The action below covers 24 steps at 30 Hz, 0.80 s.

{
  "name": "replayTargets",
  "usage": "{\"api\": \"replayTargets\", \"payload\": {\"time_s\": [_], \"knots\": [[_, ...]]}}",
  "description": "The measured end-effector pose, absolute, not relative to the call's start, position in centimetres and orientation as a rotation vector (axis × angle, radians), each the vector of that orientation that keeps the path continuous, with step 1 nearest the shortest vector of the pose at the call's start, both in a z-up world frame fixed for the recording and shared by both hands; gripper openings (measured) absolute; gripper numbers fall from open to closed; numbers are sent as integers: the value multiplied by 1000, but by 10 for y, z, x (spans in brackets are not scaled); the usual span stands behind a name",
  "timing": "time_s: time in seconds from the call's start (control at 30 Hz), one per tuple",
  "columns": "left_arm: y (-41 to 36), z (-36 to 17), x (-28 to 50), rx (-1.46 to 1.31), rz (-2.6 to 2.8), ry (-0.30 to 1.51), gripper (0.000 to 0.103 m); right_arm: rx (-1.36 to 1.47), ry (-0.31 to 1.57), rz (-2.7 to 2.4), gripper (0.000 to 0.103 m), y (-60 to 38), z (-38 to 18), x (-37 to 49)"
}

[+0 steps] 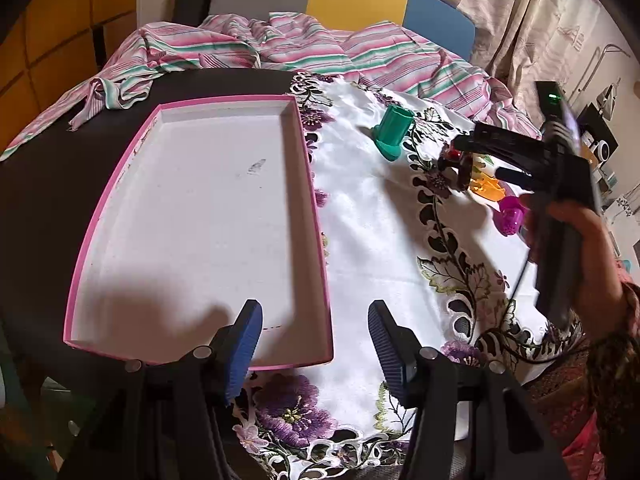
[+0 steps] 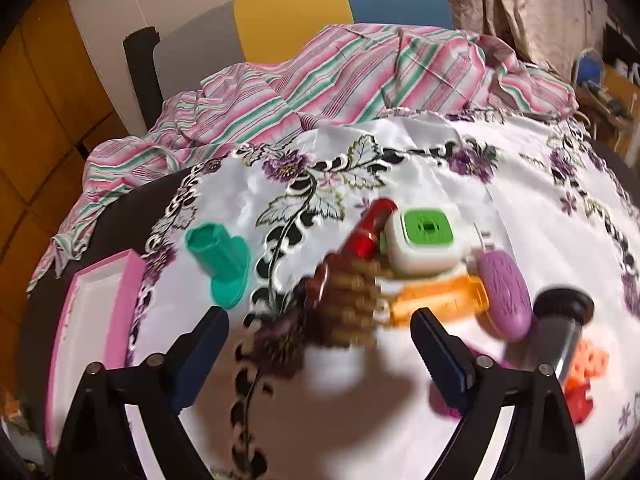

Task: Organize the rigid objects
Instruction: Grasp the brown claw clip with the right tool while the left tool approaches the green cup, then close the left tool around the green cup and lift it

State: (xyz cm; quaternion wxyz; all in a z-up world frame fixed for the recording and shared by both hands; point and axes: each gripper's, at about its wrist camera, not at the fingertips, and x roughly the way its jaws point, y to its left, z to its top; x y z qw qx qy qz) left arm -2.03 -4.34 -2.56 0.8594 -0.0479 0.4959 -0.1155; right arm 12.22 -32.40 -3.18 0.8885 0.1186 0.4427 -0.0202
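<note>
The right gripper (image 2: 320,332) has its jaws spread wide and empty, poised above a brown beaded piece (image 2: 352,296) at the near edge of a cluster of small plastic objects on an embroidered white cloth (image 2: 520,208). Touching it in the pile are a red cylinder (image 2: 370,230), a white block with a green top (image 2: 426,240), an orange piece (image 2: 436,298) and a purple oval (image 2: 505,296); a teal cylinder (image 2: 222,266) stands apart to the left. The left gripper (image 1: 316,344), also wide apart and empty, hangs over the near corner of a pink-rimmed tray (image 1: 308,184) with nothing in it. This looks like the reach for the first pick; next, the jaws likely must straddle one piece without catching its neighbours
</note>
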Motion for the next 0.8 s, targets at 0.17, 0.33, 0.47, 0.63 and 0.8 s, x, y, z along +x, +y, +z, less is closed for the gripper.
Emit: {"api": "replayTargets", "payload": {"time_s": [0.17, 0.33, 0.47, 0.63, 0.8], "knots": [[-46, -25, -18, -89, -241, 1034, 56, 193, 970, -54, 79, -323, -50, 140], [-57, -24, -8, -70, -260, 1040, 56, 133, 995, -69, 66, -322, -58, 143], [-69, -15, 1, -47, -267, 1017, 56, 107, 993, -103, 40, -328, -57, 141], [-84, 1, 22, -54, -327, 958, 57, 216, 984, -66, 40, -339, -49, 138], [-96, -2, 57, -93, -367, 978, 61, 320, 933, 28, 35, -339, -33, 130]]}}
